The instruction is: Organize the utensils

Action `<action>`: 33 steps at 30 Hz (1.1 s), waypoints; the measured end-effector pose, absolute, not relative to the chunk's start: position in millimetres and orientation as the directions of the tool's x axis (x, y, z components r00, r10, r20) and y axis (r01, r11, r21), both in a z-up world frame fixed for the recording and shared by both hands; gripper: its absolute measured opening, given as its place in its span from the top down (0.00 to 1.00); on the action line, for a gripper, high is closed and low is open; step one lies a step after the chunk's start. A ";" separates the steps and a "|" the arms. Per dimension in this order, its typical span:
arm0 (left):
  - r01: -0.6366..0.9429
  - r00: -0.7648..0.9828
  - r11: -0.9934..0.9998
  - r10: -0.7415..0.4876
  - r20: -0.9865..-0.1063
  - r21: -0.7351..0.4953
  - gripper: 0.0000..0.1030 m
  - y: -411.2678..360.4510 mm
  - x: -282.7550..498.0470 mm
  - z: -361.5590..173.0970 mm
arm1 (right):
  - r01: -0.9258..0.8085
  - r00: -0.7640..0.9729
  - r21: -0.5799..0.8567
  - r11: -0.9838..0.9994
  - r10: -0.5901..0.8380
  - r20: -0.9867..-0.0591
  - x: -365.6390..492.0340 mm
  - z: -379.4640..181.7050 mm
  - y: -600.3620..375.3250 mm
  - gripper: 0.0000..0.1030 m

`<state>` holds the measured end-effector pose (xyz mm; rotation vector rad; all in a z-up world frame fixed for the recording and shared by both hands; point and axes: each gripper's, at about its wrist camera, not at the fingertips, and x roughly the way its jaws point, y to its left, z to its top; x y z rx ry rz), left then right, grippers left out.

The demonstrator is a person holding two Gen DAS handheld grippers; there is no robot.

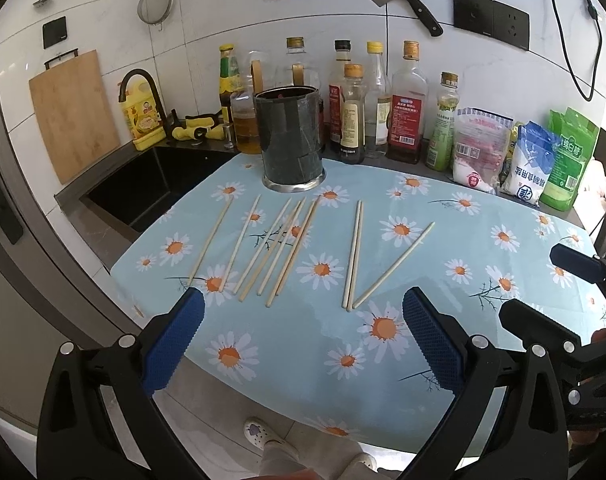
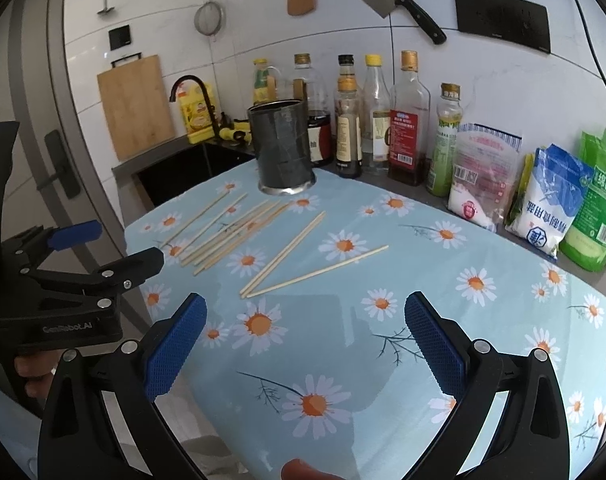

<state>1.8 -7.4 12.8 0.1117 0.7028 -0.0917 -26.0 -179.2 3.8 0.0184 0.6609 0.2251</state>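
Both grippers hang over the near edge of the daisy-print tablecloth (image 1: 483, 216), fingers spread wide with nothing between them: the left gripper (image 1: 303, 344) faces the scattered chopsticks, the right gripper (image 2: 305, 344) sits just beside it toward the right edge. Wooden chopsticks (image 1: 281, 246) lie flat across the middle of the cloth, a loose cluster toward the left and three more (image 1: 357, 254) apart to their right. Behind them, at the far edge, a dark cylindrical holder (image 1: 291, 136) stands upright, with bottles (image 1: 407, 120) lined along the wall.
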 end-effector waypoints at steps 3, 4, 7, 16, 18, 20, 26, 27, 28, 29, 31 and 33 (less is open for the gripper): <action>0.121 0.761 0.990 -0.041 -0.647 0.079 0.06 -5.1 3.8 13.0 | -0.205 0.763 0.077 0.976 0.208 -0.612 -23.2 3.5 -174.8 0.08; 0.123 0.760 0.989 -0.043 -0.649 0.078 0.06 -4.2 4.6 12.6 | -0.206 0.764 0.072 0.976 0.206 -0.611 -22.5 3.9 -173.1 0.08; 0.125 0.751 0.990 -0.047 -0.658 0.072 0.06 -0.9 7.1 10.5 | -0.207 0.767 0.060 0.977 0.200 -0.610 -21.5 3.8 -168.3 0.08; 0.131 0.736 0.989 -0.054 -0.675 0.064 0.06 7.1 8.6 4.8 | -0.199 0.758 0.048 0.979 0.185 -0.626 -18.8 -2.3 -158.8 0.08; 0.131 0.737 0.989 -0.053 -0.673 0.065 0.06 9.4 9.2 5.5 | -0.194 0.759 0.046 0.980 0.180 -0.626 -19.6 -3.1 -157.6 0.08; 0.134 0.739 0.989 -0.056 -0.671 0.066 0.06 11.2 9.9 6.7 | -0.189 0.760 0.046 0.981 0.176 -0.625 -19.4 -3.4 -155.9 0.08; 0.139 0.740 0.987 -0.049 -0.671 0.082 0.06 20.5 15.0 9.3 | -0.175 0.768 0.049 0.983 0.168 -0.618 -15.9 -4.0 -147.6 0.08; 0.139 0.736 0.987 -0.050 -0.675 0.078 0.06 23.0 16.9 10.4 | -0.170 0.768 0.052 0.984 0.166 -0.618 -14.8 -3.9 -146.0 0.08; 0.138 0.734 0.988 -0.053 -0.677 0.073 0.06 25.2 18.7 11.8 | -0.166 0.768 0.056 0.985 0.164 -0.619 -13.0 -3.5 -145.1 0.08; 0.139 0.734 0.988 -0.055 -0.677 0.071 0.06 26.9 20.1 13.2 | -0.162 0.768 0.059 0.985 0.164 -0.619 -12.1 -2.9 -144.2 0.08; 0.144 0.735 0.987 -0.058 -0.675 0.071 0.06 28.3 21.9 14.2 | -0.154 0.770 0.061 0.986 0.159 -0.618 -10.4 -1.8 -141.9 0.08; 0.154 0.733 0.986 -0.066 -0.677 0.070 0.06 29.4 25.7 14.6 | -0.149 0.771 0.053 0.987 0.150 -0.619 -7.8 -0.7 -138.7 0.08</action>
